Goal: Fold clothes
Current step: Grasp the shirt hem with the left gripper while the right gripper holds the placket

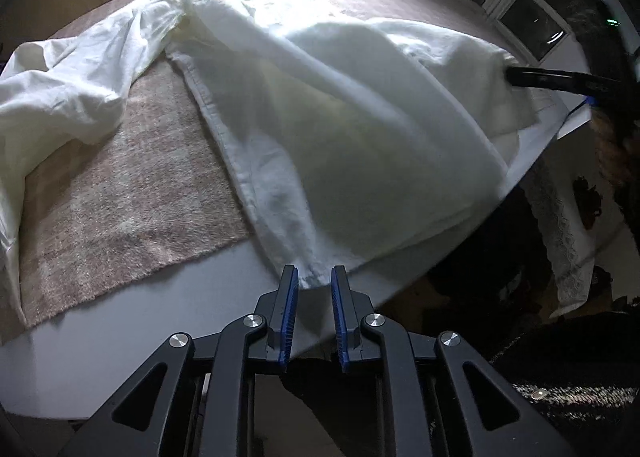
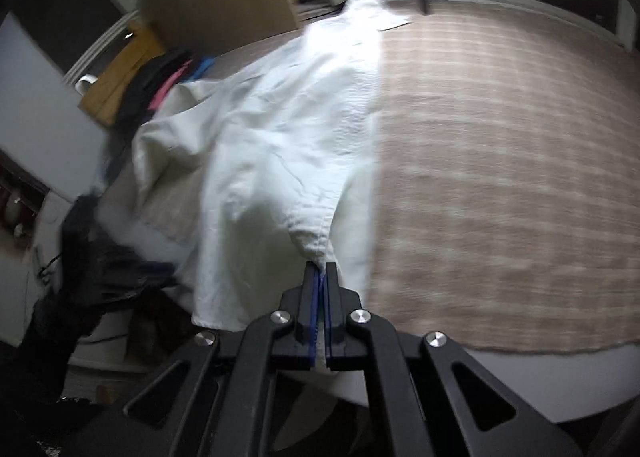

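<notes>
Right gripper [image 2: 320, 269] pinches garment [image 2: 280, 145] (left gripper [image 1: 315, 277] apart).

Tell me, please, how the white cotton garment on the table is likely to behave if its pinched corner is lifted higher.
The white cotton garment would probably hang limp: it already drapes in soft folds from the right gripper. It looks light, since one small pinch raises a ridge. The rest may drag across the beige checked cloth rather than slide freely.
</notes>
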A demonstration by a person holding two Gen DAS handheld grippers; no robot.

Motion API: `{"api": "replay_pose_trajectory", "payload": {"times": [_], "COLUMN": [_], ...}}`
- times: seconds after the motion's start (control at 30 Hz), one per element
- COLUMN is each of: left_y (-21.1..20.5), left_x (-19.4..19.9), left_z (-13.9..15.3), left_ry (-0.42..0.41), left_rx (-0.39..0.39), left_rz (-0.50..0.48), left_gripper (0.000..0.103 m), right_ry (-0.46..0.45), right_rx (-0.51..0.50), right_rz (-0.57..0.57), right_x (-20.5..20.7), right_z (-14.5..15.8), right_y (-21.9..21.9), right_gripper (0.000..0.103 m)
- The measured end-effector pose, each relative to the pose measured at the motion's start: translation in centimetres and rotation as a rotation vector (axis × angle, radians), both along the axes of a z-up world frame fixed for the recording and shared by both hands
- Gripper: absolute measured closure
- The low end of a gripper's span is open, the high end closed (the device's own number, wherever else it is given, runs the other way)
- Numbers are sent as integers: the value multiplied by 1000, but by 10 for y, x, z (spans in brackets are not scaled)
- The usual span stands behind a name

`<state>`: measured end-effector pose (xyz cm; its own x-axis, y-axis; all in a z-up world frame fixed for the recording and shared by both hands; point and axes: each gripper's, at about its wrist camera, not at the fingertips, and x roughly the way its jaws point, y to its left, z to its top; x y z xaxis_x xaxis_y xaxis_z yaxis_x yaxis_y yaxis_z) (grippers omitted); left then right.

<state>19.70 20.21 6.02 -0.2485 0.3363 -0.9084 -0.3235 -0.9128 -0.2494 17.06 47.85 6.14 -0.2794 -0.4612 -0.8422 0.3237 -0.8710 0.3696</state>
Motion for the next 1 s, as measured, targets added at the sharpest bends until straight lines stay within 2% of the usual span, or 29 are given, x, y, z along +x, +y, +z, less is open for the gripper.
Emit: {"api": "replay_pose_trajectory", "payload": {"times": [0.07, 0.13, 0.2, 0.27, 0.37, 0.53, 0.67, 0.73, 0.8, 0.83, 0.87, 1.0], "left_y": [7, 13, 17, 23, 46, 97, 119, 122, 117, 110, 102, 65], "left_x": [2, 0, -5, -11, -18, -15, -18, -19, -21, -21, -19, 3], "left_z": [4, 9, 15, 17, 9, -2, -13, -15, -15, -11, -5, 40], "left_ry": [16, 26, 32, 41, 30, 64, 79, 89, 86, 85, 93, 153], "left_rx": [-1, -2, 42, 75, 83, 41, 14, 10, -3, 15, 30, 42], "left_rz": [-13, -13, -12, -11, -51, -142, -133, -133, -105, -86, -63, 16], "left_gripper": [67, 67, 61, 61, 61, 59, 57, 59, 78, 90, 94, 96], "right_ry": [-38, -61, -87, -92, -102, -113, -100, -94, -89, -94, -101, -125], "right_rx": [11, 21, -22, -35, -63, -120, -123, -122, -119, -124, -132, -160], "right_rz": [12, 21, 15, 12, -8, -80, -83, -86, -93, -98, -103, -105], "right_x": [-2, -2, -1, -1, -3, -9, -12, -13, -13, -13, -12, -3], "right_z": [-13, -21, -25, -23, -21, -12, -7, -5, -5, -5, -4, -5], "right_y": [-2, -7, -10, -13, -10, 8, 8, 10, 13, 16, 20, 26], "right_gripper": [101, 101, 101, 101, 101, 101, 101, 101, 101, 101, 101, 101]}}
